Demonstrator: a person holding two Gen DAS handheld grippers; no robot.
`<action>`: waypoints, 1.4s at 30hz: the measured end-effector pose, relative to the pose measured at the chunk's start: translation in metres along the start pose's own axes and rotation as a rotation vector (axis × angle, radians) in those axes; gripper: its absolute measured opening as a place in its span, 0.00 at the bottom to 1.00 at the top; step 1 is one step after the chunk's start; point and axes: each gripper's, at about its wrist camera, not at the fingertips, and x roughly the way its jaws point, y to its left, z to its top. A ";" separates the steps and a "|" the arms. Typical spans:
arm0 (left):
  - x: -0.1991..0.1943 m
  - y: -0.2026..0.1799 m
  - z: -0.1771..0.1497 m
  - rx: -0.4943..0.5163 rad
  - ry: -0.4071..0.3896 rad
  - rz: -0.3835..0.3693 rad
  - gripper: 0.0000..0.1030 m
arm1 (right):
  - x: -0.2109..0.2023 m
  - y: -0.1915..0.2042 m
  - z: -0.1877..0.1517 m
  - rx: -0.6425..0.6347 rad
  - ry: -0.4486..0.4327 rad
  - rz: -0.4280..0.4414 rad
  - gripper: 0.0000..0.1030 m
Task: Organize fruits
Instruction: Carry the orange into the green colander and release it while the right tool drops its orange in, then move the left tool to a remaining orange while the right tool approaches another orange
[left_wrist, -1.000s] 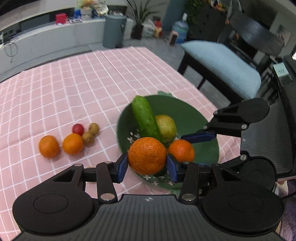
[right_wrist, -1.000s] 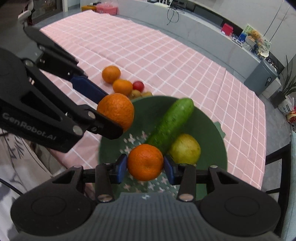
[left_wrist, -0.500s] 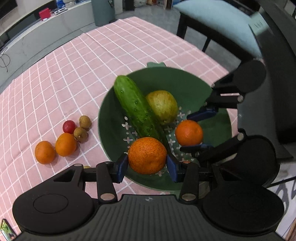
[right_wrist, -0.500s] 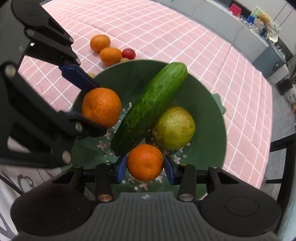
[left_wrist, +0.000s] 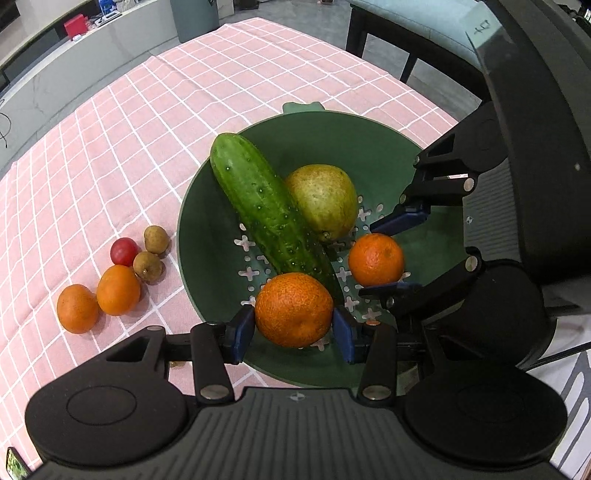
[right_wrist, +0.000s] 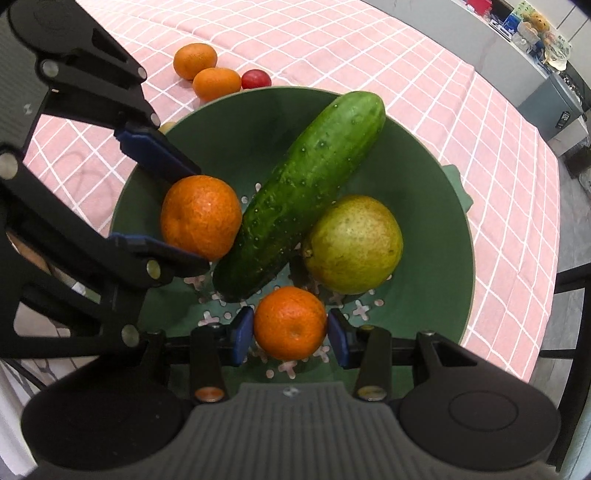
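A green colander bowl (left_wrist: 369, 147) on the pink checked cloth holds a cucumber (left_wrist: 269, 206) and a pear (left_wrist: 323, 199). My left gripper (left_wrist: 294, 330) is shut on a large orange (left_wrist: 294, 309) low inside the bowl's near side. My right gripper (right_wrist: 290, 334) is shut on a smaller orange (right_wrist: 290, 323) low inside the bowl, beside the cucumber (right_wrist: 306, 188) and pear (right_wrist: 352, 243). In the right wrist view the left gripper's orange (right_wrist: 201, 216) sits left of the cucumber. In the left wrist view the right gripper's orange (left_wrist: 376, 259) sits right of the cucumber.
Left of the bowl on the cloth (left_wrist: 110, 147) lie two oranges (left_wrist: 118, 290), a red cherry tomato (left_wrist: 124, 252) and two small brown fruits (left_wrist: 147, 266). A chair with a blue cushion (left_wrist: 413, 22) stands beyond the table's far right corner. A grey counter runs behind.
Both grippers have lowered their oranges deeper into the bowl, closer to the cucumber and pear. Both stay shut on their oranges.
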 end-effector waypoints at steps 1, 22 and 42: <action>0.000 0.000 0.000 0.002 -0.002 0.000 0.51 | 0.001 0.000 0.001 -0.001 0.000 -0.002 0.39; -0.047 0.022 -0.016 -0.064 -0.137 -0.004 0.65 | -0.043 0.014 0.020 -0.036 -0.104 -0.105 0.59; -0.076 0.129 -0.072 -0.124 -0.244 0.107 0.65 | -0.068 0.058 0.089 -0.113 -0.388 -0.069 0.47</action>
